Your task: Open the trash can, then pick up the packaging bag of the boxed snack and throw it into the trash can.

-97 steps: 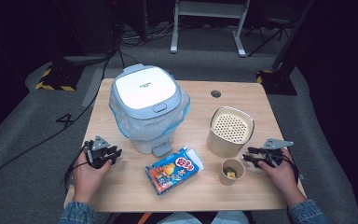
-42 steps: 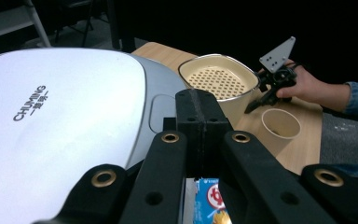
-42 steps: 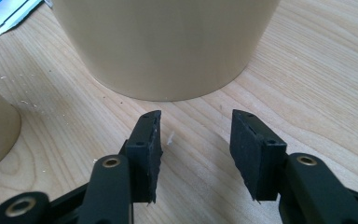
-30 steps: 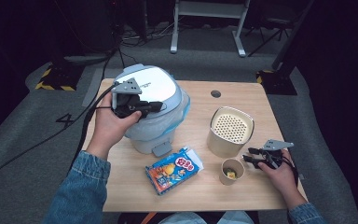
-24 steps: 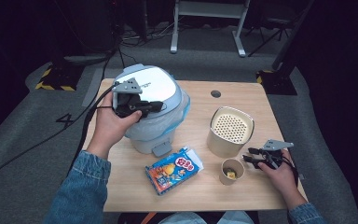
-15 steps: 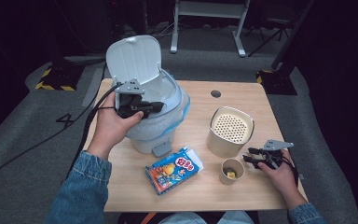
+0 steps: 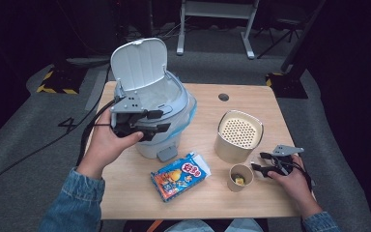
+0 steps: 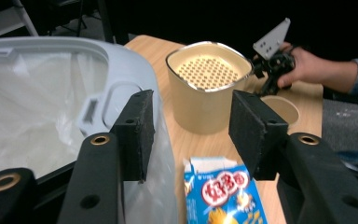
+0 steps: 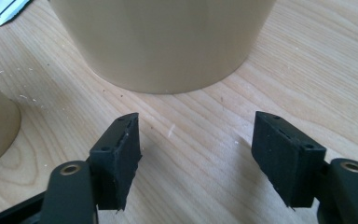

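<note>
A light blue-grey bin with a clear liner stands at the table's left, its lid raised. My left gripper hovers at the bin's front rim. Its jaws have just been opening and nothing is between them in the left gripper view. My right gripper rests low on the table at the right, beside a small paper cup and in front of a beige perforated container. Its jaws have just been opening wider over bare wood, holding nothing.
A blue and orange snack carton lies flat near the front edge, between the bin and the cup. The bin's pedal sticks out toward it. A round cable hole sits at the table's back.
The bin's lid has swung from shut to fully raised. My left gripper has drawn back a little from the bin's top and its jaws have parted. The right hand has stayed put.
</note>
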`<state>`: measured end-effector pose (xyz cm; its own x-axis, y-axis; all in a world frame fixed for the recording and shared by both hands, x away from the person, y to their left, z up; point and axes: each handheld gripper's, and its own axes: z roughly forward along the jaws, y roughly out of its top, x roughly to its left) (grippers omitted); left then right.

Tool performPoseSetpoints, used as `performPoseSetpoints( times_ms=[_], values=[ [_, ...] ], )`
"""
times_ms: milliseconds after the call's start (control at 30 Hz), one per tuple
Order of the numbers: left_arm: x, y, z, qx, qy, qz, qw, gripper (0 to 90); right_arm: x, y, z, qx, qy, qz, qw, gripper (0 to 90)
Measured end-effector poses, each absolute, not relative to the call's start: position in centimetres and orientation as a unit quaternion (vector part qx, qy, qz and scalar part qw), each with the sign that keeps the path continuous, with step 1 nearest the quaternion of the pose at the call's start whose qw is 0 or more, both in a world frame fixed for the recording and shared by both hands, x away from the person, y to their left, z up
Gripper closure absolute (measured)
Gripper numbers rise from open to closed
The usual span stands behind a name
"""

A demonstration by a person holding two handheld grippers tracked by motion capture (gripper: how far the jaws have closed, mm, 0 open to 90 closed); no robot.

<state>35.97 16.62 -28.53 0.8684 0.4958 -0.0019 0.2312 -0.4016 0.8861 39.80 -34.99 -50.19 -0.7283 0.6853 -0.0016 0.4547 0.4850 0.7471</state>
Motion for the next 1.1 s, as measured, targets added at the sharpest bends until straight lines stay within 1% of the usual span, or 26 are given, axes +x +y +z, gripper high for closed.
performPoseSetpoints(
  times_ms=[67,167,267,300,367,400,433,467,500,567,633,667,767,867,933,1067,1100],
  values=[
    [35.2,17.1,-28.9,0.825,0.220,0.134,0.503,49.4,39.7,-35.1,-50.1,0.341,0.847,0.380,0.146,35.5],
    [34.2,18.0,-29.8,0.827,0.224,0.146,0.495,49.2,39.4,-35.5,-49.8,0.351,0.845,0.379,0.141,35.4],
    [33.6,18.7,-31.0,0.830,0.229,0.145,0.487,47.2,38.4,-36.0,-48.8,0.359,0.834,0.395,0.142,35.4],
    [33.3,19.3,-32.1,0.832,0.236,0.152,0.479,46.7,38.2,-36.0,-48.5,0.358,0.832,0.400,0.142,35.4],
    [33.2,19.5,-32.7,0.833,0.239,0.156,0.474,46.5,38.0,-36.1,-48.1,0.356,0.830,0.404,0.142,36.0],
    [33.1,19.8,-33.3,0.833,0.241,0.158,0.472,46.0,37.7,-36.1,-47.2,0.352,0.828,0.414,0.141,37.8],
    [32.9,20.3,-34.6,0.831,0.252,0.156,0.470,46.0,37.6,-36.1,-46.8,0.349,0.827,0.418,0.142,38.6],
    [32.9,20.3,-34.6,0.831,0.252,0.156,0.470,46.1,37.6,-36.1,-46.8,0.349,0.827,0.418,0.142,38.6],
    [32.8,20.6,-35.3,0.832,0.257,0.156,0.466,46.3,37.4,-35.9,-46.0,0.342,0.826,0.424,0.143,39.4],
    [32.8,21.1,-36.7,0.832,0.271,0.157,0.458,46.5,37.3,-35.8,-45.6,0.339,0.826,0.427,0.142,39.9],
    [32.9,21.5,-38.8,0.836,0.288,0.148,0.444,47.4,37.1,-35.4,-44.5,0.328,0.826,0.435,0.143,40.6],
    [32.9,21.5,-38.8,0.836,0.288,0.148,0.444,47.4,37.1,-35.4,-44.5,0.328,0.826,0.435,0.143,40.6],
    [33.0,21.9,-40.7,0.840,0.298,0.138,0.432,47.5,36.9,-34.6,-43.1,0.312,0.826,0.448,0.141,41.5],
    [33.1,22.5,-42.2,0.843,0.315,0.138,0.414,47.5,36.8,-34.2,-42.4,0.303,0.826,0.454,0.139,42.1],
    [33.2,22.9,-43.3,0.843,0.324,0.138,0.407,47.7,36.6,-33.3,-41.4,0.283,0.828,0.465,0.135,42.4],
    [33.1,23.7,-45.4,0.844,0.340,0.131,0.394,48.1,36.6,-32.1,-40.6,0.265,0.833,0.468,0.128,42.3],
    [33.1,23.9,-45.9,0.842,0.348,0.127,0.392,48.2,36.6,-31.2,-40.0,0.251,0.836,0.471,0.124,42.7]
  ],
)
